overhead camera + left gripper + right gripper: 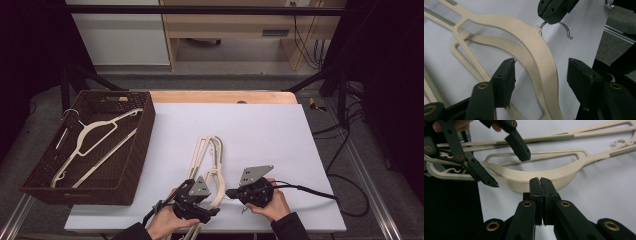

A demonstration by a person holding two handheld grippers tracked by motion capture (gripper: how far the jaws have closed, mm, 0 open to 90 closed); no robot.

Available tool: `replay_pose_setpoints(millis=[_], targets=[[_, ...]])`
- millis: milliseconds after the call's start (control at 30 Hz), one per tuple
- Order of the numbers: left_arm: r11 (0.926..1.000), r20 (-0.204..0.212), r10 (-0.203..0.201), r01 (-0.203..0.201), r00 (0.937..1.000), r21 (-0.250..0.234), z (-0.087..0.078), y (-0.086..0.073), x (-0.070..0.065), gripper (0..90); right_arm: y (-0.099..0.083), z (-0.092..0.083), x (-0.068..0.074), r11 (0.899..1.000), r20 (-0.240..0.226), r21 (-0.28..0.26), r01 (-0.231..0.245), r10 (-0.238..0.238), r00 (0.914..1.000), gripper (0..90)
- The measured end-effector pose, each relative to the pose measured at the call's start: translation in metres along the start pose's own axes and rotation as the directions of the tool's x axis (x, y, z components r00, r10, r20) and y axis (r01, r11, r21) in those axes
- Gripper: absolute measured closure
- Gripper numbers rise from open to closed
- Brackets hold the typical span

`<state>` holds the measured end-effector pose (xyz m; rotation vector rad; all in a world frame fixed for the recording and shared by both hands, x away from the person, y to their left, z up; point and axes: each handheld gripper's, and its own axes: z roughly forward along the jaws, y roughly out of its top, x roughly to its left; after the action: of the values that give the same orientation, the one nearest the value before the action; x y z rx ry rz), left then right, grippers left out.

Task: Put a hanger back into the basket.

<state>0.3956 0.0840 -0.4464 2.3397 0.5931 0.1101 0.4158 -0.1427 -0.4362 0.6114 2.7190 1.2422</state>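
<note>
White board (260, 135) covers the table, with a brown wicker basket (142, 145) at its left edge, one cream hanger already lying inside it (95, 142). Down near the person's side, a small pile of cream hangers (212, 160) waits on the board, and both tools are working the top hanger (541, 55) of that pile.

Look at the right gripper (540, 181): its jaws are pressed tight together, pinched on the metal hook (565, 28) where it rises from the hanger's neck. That grip looks like a way to lift the hanger by its hook and steady it off the pile.

Now the left gripper (540, 75) comes in across the curved shoulder. Its jaws stand apart, one pad on each side of the cream arm, neither touching it yet. Straddling the shoulder like this seems meant to give a second hold, so the hanger won't swing from the hook once it is carried.

My read: one squeeze of the left tool, then the pair can move the hanger toward the basket.
</note>
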Motion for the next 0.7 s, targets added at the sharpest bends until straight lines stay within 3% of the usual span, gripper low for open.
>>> replay_pose_setpoints(millis=[333,500,700], targets=[[0.9987,0.022,-0.042,0.041,0.9989,0.029,0.0072,-0.0022,0.0020,60.5,0.0056,-0.0031,0.0019,1.000,0.001,-0.013,0.016,-0.016,0.9999,89.1],[0.9989,0.046,-0.036,0.034,0.9983,0.034,0.0054,-0.0018,-0.0001,72.6,0.0061,-0.0034,0.0020,1.000,0.002,-0.013,0.018,-0.018,0.9998,88.9],[0.9989,0.013,-0.043,0.043,0.9990,0.020,0.0014,-0.0008,-0.0013,73.5,0.0066,-0.0060,0.0018,0.999,-0.005,-0.036,0.032,-0.032,0.9995,87.1]])
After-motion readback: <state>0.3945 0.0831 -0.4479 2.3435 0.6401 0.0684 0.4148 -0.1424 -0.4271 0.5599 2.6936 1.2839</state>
